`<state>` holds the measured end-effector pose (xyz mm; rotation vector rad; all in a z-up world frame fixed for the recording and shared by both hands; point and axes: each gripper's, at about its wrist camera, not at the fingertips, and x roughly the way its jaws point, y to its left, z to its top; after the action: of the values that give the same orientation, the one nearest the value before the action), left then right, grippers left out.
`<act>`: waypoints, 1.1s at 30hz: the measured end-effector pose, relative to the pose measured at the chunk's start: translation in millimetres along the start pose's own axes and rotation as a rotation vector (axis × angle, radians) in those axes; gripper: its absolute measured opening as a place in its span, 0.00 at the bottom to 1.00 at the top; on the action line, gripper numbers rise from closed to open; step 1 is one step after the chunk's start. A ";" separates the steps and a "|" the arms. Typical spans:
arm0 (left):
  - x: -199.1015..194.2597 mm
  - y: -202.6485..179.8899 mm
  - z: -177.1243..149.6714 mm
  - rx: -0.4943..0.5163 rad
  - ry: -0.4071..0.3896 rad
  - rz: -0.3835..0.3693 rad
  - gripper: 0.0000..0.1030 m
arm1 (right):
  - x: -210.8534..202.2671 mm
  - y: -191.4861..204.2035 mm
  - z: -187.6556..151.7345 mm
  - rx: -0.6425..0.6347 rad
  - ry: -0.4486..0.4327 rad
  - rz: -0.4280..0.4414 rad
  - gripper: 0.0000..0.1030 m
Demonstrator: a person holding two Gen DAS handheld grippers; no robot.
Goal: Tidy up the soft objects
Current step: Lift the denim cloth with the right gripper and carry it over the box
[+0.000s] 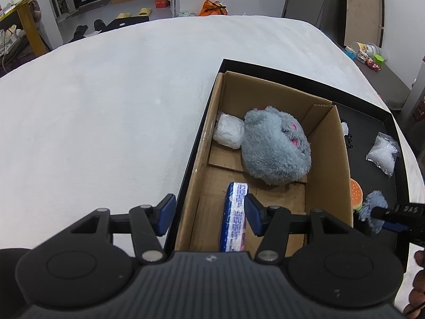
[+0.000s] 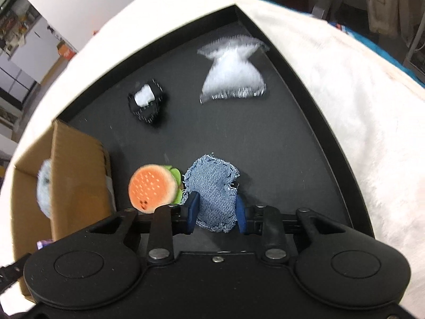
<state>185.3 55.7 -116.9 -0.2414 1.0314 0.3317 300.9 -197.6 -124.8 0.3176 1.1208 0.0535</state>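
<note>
Two hand-held grippers work over a black tray [image 2: 305,122] lying on a white fleecy surface [image 1: 106,106], with an open cardboard box [image 1: 329,159] standing in the tray's left part. The step in hand looks like the pickup of a small denim pouch [image 2: 212,186], one of the soft things still loose on the tray floor. In the right wrist view the pouch sits at lower centre, and the right gripper [image 2: 214,214] has its blue fingers [image 2: 191,207] drawn in against the pouch's two sides, pinching its lower half. Just left of the pouch, touching it, is a plush burger [image 2: 152,188]; higher up lie a black-and-white soft piece [image 2: 146,101] and a clear bag of white filling [image 2: 233,75], both well apart from the gripper. The box already holds a grey plush toy [image 1: 276,148], a white wrapped bundle [image 1: 229,134] at its far corner, and a blue printed packet [image 1: 233,220] at the near end. The next move probably calls for lifting the pouch clear without dragging the burger, then carrying it left over the box wall. In the left wrist view the left gripper [image 1: 207,214] sits at the bottom, its fingers apart and holding nothing, straddling the box's near left wall; whether a finger touches the packet cannot be told.
</note>
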 end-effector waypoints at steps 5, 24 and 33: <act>-0.5 0.2 -0.6 0.007 0.000 0.007 0.54 | -12.6 3.4 3.8 -0.003 -0.036 0.039 0.28; 5.3 13.8 -2.1 -0.014 -0.008 0.002 0.54 | -36.6 41.2 12.4 -0.094 -0.069 0.162 0.29; 10.0 23.4 -3.2 -0.037 -0.013 -0.006 0.53 | -51.1 75.0 16.4 -0.160 -0.070 0.238 0.29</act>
<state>178.6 77.8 -128.1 -0.2753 1.0127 0.3466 301.9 -139.9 -52.8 0.3056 0.9982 0.3388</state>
